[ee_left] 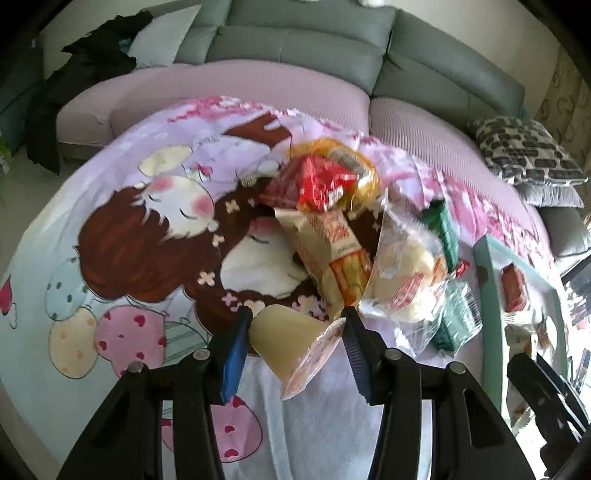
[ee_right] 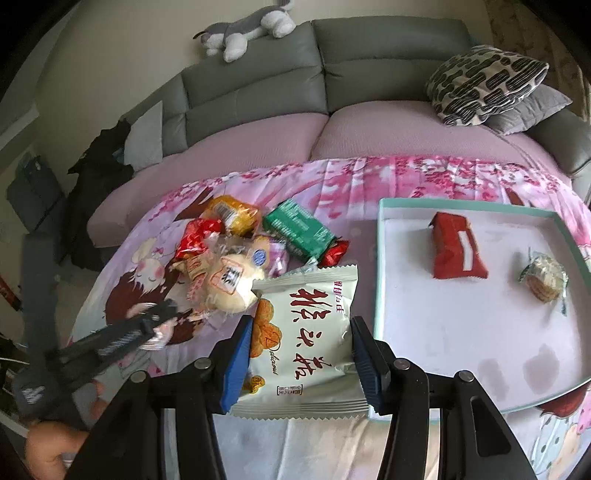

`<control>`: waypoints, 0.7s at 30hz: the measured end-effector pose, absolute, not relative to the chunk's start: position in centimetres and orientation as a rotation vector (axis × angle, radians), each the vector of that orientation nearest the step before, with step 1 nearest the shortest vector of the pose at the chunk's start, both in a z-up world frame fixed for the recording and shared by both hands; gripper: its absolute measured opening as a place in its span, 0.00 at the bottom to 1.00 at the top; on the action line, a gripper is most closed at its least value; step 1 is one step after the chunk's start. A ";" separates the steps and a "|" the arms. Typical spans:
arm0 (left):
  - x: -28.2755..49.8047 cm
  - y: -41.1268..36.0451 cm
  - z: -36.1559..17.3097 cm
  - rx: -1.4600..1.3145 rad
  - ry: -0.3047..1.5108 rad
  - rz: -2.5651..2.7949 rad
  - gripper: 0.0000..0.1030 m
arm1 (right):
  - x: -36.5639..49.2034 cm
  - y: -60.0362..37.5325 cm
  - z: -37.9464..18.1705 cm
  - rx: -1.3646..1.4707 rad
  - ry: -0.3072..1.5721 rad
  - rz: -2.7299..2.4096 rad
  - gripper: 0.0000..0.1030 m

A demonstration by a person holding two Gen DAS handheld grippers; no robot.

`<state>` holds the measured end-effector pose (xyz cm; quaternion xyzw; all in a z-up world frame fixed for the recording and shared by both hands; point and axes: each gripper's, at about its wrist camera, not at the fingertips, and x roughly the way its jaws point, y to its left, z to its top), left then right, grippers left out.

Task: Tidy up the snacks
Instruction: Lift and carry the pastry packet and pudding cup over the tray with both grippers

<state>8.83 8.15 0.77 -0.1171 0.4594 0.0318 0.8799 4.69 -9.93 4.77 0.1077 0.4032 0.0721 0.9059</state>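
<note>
My left gripper [ee_left: 295, 321] is shut on a pale yellow jelly cup [ee_left: 284, 339], lid to the lower right, held just above the cartoon cloth in front of the snack pile [ee_left: 343, 221]. The pile holds red, yellow, beige and green packets and a clear-wrapped bun [ee_left: 402, 273]. My right gripper [ee_right: 301, 330] is shut on a white snack packet with red characters [ee_right: 306, 332], left of the teal-rimmed tray [ee_right: 380, 266]. The tray holds a red packet [ee_right: 456, 251] and a wrapped biscuit [ee_right: 545, 278]. The left gripper also shows in the right wrist view [ee_right: 159, 317].
The snacks lie on a pink cartoon cloth [ee_left: 147, 229] over a low table. A grey sofa [ee_right: 332, 66] with patterned cushions [ee_right: 484, 79] stands behind it. Dark clothes [ee_left: 92, 66] lie at the sofa's left end. A plush dog [ee_right: 247, 29] lies on the sofa back.
</note>
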 end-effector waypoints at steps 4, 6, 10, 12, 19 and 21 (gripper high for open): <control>8.4 7.8 2.4 -0.239 0.902 0.054 0.49 | 4.8 -11.7 4.9 0.246 0.818 0.100 0.53; 8.2 7.4 3.2 -0.237 0.880 0.036 0.49 | 4.8 -13.0 4.9 0.266 0.809 0.069 0.53; 7.7 6.3 4.6 -0.227 0.842 0.001 0.49 | 4.8 -15.6 5.1 0.290 0.792 -0.004 0.53; 7.6 5.8 5.3 -0.217 0.821 -0.010 0.49 | 4.7 -17.5 5.3 0.299 0.782 -0.059 0.53; 8.4 1.6 6.3 -0.169 0.802 -0.109 0.49 | 3.8 -23.4 4.9 0.336 0.758 -0.227 0.53; 8.6 0.2 6.5 -0.155 0.803 -0.141 0.49 | 3.6 -25.0 4.6 0.361 0.756 -0.269 0.53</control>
